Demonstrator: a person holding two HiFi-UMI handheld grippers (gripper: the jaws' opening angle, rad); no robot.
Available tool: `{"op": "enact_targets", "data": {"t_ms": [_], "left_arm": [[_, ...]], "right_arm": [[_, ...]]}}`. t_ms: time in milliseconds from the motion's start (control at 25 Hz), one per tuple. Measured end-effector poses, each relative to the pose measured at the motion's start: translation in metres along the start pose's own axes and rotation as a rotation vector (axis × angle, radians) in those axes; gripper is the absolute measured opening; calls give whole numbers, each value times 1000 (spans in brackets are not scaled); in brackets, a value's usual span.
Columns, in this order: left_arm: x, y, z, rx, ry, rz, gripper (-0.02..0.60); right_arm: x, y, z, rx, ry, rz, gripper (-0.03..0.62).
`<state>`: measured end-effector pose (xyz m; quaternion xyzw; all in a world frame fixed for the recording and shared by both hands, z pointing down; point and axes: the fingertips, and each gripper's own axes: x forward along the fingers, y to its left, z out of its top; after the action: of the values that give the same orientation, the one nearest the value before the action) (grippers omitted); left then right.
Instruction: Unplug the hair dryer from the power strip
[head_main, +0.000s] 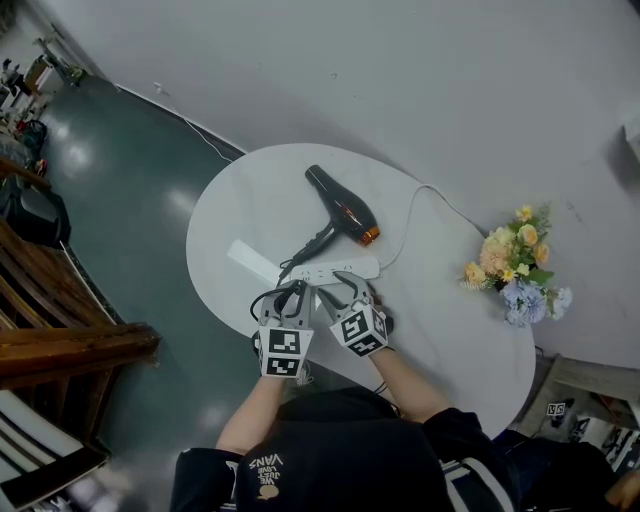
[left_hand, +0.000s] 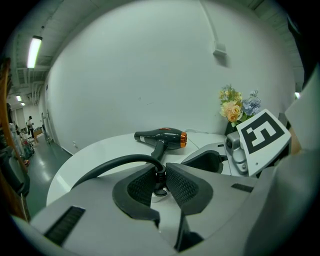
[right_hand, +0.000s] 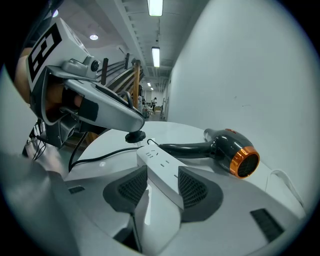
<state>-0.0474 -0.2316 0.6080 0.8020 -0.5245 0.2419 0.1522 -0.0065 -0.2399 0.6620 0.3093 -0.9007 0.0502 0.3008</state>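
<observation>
A black hair dryer with an orange nozzle lies on the round white table, also in the left gripper view and the right gripper view. Its black cord runs to a black plug. My left gripper is shut on that plug. The plug hangs just over the far end of the white power strip; its prongs are hidden. My right gripper is shut on the strip, pads against both long sides.
A bunch of artificial flowers stands at the table's right edge. The strip's white cable loops past the dryer. A flat white piece lies left of the strip. Wooden furniture stands on the floor to the left.
</observation>
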Motion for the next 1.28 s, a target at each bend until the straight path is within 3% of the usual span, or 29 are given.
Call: {"op": "enact_targets", "data": {"t_ms": [280, 600, 920, 1280], "left_arm": [[-19, 6, 2, -11, -22, 9, 77], [-43, 13, 1, -10, -49, 8, 77], [-73, 16, 4, 3, -84, -14, 77], [-116, 22, 3, 23, -133, -43, 78]], "right_arm": [[-8, 1, 6, 33, -9, -11, 192], [-32, 6, 20, 144, -74, -45, 192], [-67, 21, 47, 186, -164, -93, 190], [-103, 50, 69, 204, -238, -169, 112]]}}
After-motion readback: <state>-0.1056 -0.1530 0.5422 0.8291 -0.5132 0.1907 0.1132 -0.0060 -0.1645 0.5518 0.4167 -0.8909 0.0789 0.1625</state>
